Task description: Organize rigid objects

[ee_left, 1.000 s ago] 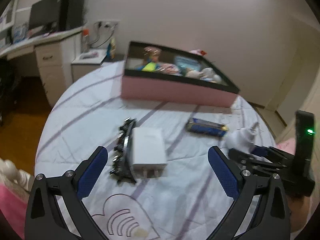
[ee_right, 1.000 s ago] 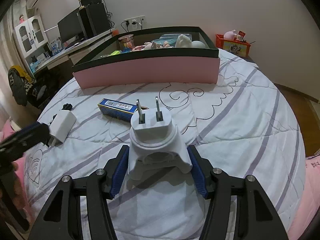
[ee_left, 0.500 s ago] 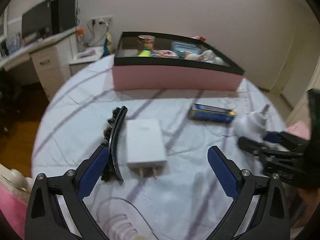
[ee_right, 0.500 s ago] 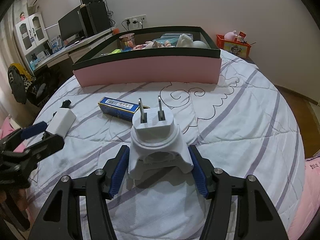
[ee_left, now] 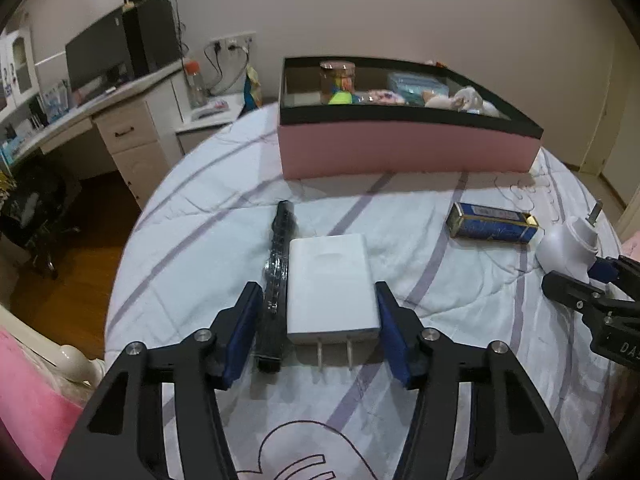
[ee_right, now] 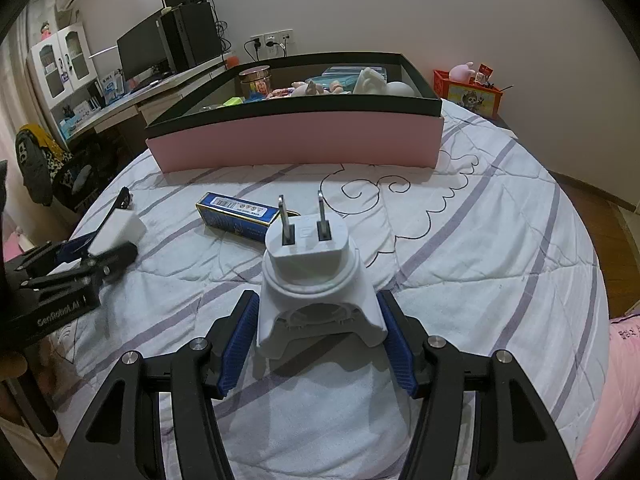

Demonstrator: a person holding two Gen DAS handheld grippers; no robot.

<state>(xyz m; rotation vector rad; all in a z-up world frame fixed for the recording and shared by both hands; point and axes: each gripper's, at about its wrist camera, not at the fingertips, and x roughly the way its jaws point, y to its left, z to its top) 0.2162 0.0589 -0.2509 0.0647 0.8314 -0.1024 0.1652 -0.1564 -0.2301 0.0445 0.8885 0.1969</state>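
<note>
A white charger (ee_left: 330,280) lies on the bed with its prongs toward me, and a black hair clip (ee_left: 280,248) lies against its left side. My left gripper (ee_left: 318,320) is closing around both: one blue pad touches the clip, the other the charger's right edge. In the right wrist view my right gripper (ee_right: 318,332) is shut on a white plug adapter (ee_right: 316,280), prongs up. A blue box (ee_right: 236,216) lies on the quilt between the two grippers. The pink storage box (ee_right: 300,140) with a black rim stands behind it.
The pink box holds a jar, soft toys and several small items. A desk (ee_left: 120,120) with a monitor stands off the bed's left side, with a dark chair (ee_left: 36,208) near it. A red toy bin (ee_right: 472,92) sits at the back right. White striped quilt (ee_right: 500,240) spreads to the right.
My left gripper dropped toward the charger and clip and its jaws came in from wide open to touch them. The right gripper and its adapter stayed still.
</note>
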